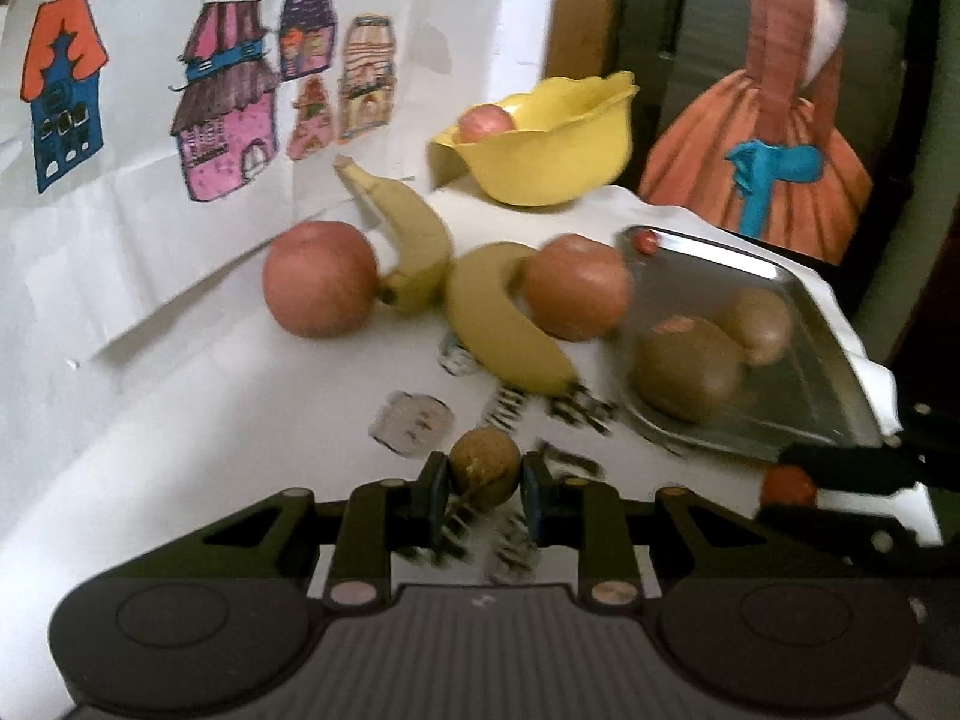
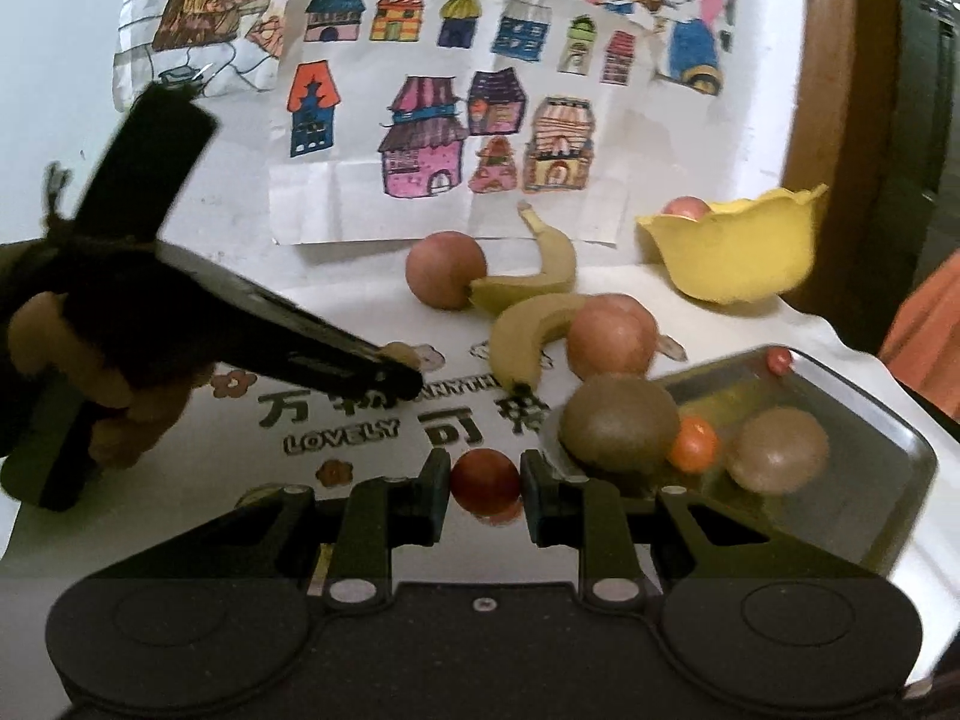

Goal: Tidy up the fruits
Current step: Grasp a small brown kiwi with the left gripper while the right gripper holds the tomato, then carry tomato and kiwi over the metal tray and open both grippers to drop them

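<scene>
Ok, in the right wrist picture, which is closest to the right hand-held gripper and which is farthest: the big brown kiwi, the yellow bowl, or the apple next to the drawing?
Counting out from the right hand-held gripper:
1. The big brown kiwi, just ahead to the right, at the metal tray's edge.
2. The red apple by the house drawing, farther back, slightly left.
3. The yellow plastic bowl, far back on the right.

A small brown fruit (image 1: 485,467) sits clamped between the left gripper (image 1: 485,489) jaws. Ahead of them lie two bananas (image 1: 501,324) and two apples (image 1: 321,279); ahead-right, a metal tray (image 1: 798,408) holds kiwis (image 1: 687,375).
</scene>
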A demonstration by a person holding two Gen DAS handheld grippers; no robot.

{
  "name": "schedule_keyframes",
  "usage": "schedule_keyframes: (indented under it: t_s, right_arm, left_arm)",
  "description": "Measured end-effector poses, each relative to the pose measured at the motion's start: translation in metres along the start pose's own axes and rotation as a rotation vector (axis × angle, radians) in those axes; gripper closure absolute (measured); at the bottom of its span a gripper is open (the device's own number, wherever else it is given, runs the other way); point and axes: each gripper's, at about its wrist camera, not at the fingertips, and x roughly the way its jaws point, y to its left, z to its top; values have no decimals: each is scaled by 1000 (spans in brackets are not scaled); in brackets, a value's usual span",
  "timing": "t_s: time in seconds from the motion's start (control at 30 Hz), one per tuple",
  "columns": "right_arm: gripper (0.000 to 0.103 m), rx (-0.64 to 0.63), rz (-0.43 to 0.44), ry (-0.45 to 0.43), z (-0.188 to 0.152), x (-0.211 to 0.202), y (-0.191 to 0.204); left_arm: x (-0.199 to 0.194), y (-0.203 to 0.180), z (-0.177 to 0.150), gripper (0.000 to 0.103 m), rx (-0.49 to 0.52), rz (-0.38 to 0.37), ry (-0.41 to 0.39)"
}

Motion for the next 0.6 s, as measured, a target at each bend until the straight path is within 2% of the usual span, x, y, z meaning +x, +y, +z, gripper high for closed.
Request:
schedule_keyframes:
  t_s: [0.27,0.6]
  right_arm:
    - [76,64,-58,-1,-26,-34,-10]
    - [76,105,-84,-32,-42,-56,-22]
  left_arm:
    - [-15,-38,-18,75,44,-63,14]
    - [-29,-63,-26,75,67,-74,1]
